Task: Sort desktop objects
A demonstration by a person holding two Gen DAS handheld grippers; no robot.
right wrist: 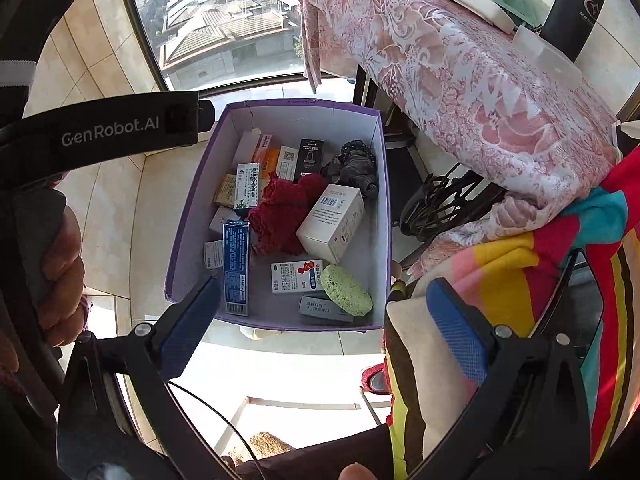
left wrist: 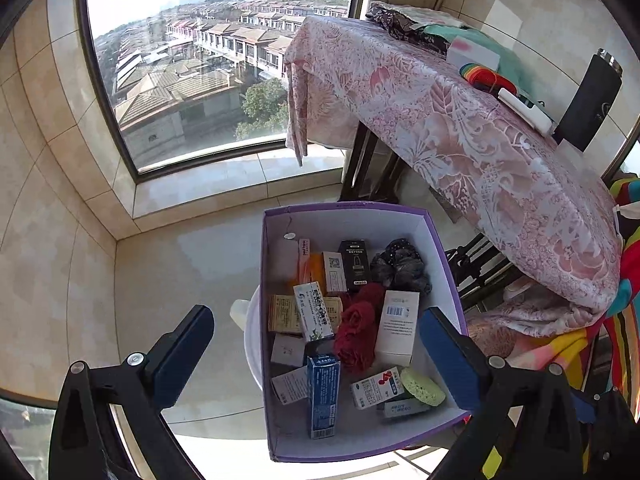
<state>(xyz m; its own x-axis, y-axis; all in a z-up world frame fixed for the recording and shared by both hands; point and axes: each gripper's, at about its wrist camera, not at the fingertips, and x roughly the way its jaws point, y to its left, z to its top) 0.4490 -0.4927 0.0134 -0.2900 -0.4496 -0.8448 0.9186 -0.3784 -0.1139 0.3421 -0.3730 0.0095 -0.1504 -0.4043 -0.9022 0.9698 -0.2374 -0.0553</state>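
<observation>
Purple box (left wrist: 360,212) open-topped, reachable from above, its floor crowded with cartons, a red cloth (left wrist: 358,334) at centre and a green sponge (left wrist: 422,386) at 5 o'clock; cloth-covered table (left wrist: 460,120) overhangs at 2 o'clock, bare tiled floor (left wrist: 180,264) free at 9 o'clock.

table (left wrist: 452,120) under pink floral cloth (left wrist: 400,80); along its far edge: dark patterned fabric (left wrist: 394,20), teal cloth (left wrist: 492,46), white box (left wrist: 472,54), rainbow-striped item (left wrist: 482,74), flat white device (left wrist: 524,110), black bottle (left wrist: 590,100) upright at the corner. Beige tile floor (left wrist: 168,272) carries the purple box (left wrist: 352,210), which sits on a white tub (left wrist: 250,332)
</observation>
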